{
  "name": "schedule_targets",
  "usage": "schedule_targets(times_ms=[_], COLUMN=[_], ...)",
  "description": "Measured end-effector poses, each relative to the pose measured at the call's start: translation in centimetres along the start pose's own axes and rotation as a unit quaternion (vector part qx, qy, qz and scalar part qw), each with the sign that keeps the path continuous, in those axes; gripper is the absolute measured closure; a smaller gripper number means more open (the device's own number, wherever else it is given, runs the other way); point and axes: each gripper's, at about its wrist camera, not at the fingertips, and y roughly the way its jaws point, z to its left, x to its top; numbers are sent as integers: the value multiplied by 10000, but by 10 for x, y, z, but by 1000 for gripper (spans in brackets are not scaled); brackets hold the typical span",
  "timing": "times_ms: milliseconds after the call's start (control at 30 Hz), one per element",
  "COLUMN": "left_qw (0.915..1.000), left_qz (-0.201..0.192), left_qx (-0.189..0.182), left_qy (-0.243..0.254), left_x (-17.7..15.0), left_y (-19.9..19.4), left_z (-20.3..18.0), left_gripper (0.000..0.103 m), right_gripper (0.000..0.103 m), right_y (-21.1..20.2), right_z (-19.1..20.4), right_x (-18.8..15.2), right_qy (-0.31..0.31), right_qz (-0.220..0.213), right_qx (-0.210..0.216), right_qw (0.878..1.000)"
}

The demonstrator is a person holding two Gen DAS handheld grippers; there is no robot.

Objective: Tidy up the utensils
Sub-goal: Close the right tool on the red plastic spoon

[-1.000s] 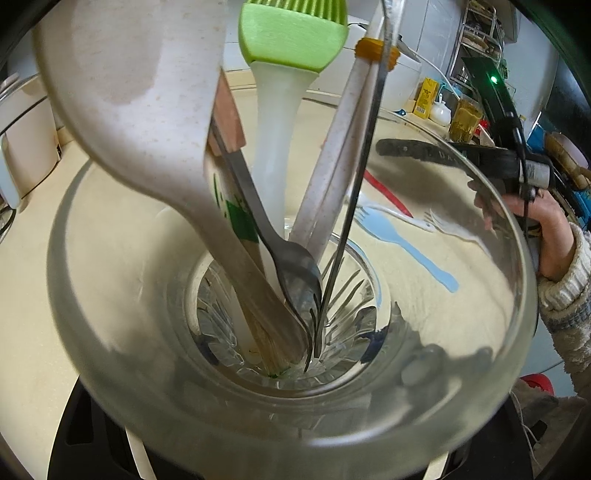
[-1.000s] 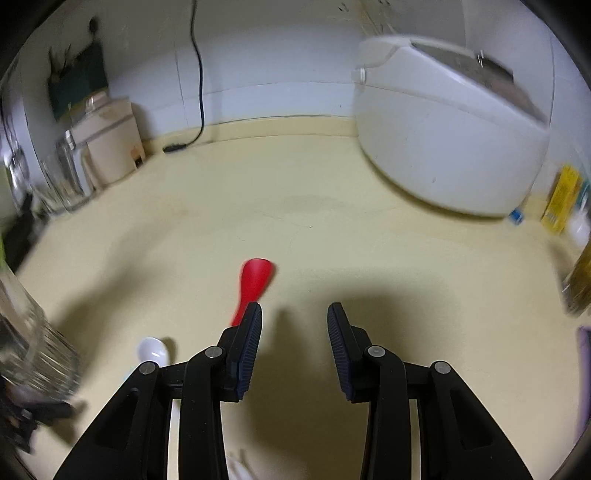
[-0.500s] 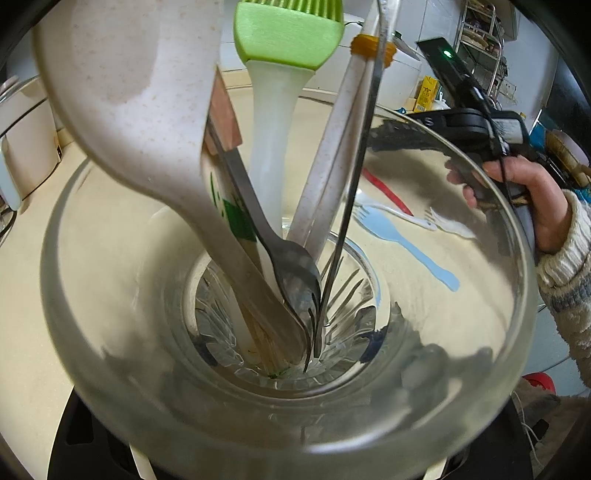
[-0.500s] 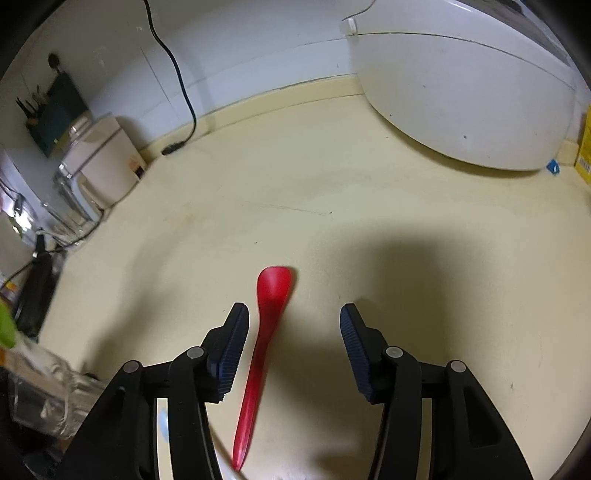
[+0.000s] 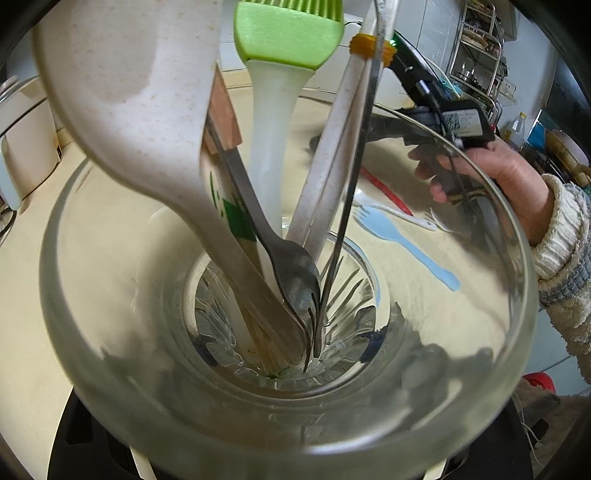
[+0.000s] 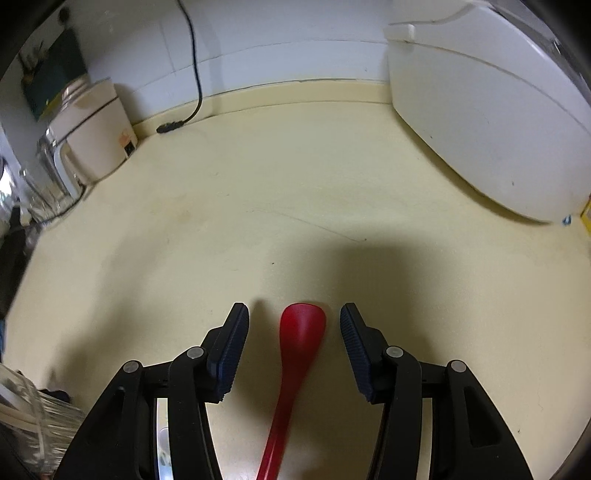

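A smooth red spoon (image 6: 302, 328) lies flat on the cream counter (image 6: 295, 206) between the right gripper's (image 6: 293, 341) wide-open ribbed pads – untouched. The left gripper clasps a clear glass jar (image 5: 480, 354) crowded with utensils – fork (image 5: 291, 273), green brush (image 5: 288, 33).

Left wrist cam looks steeply down into the glass jar (image 5: 122, 350) at v. close range, rim filling the frame; tabletop (image 5: 424, 295) seen thru the glass. Right wrist cam sits low over the tabletop, tilted down along its tongs (image 6: 293, 345), facing the back wall. Both views share the red spoon (image 6: 301, 334) & the jar.
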Motion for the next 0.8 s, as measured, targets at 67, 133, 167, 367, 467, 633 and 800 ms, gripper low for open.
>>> schedule_targets(times_ms=[67, 133, 167, 367, 467, 633, 800], left_qw=[10000, 10000, 10000, 10000, 10000, 10000, 10000], left_qz=[1, 2, 2, 11, 16, 20, 27], left_qx=[-3, -2, -3, 20, 35, 37, 55], left_qy=[-1, -1, -1, 18, 31, 34, 44], left_x=[0, 0, 0, -1, 0, 0, 1], left_y=[0, 0, 0, 0, 0, 1, 3], left_z=[0, 0, 0, 1, 2, 2, -1], left_gripper=[17, 17, 17, 17, 17, 17, 17], right_gripper=[51, 51, 51, 78, 78, 78, 78], right_y=[2, 2, 2, -2, -5, -12, -14], right_z=[7, 9, 9, 11, 16, 27, 27], right_x=[-2, -4, -3, -8, -13, -23, -26], right_qy=[-268, -402, -389, -581, -699, -1026, -1141], right_qz=[-30, -85, -89, -125, -118, -101, -93], right_qx=[-184, -232, -201, -97, 41, 307, 398], right_qw=[9995, 9989, 9990, 9982, 9975, 9942, 9926])
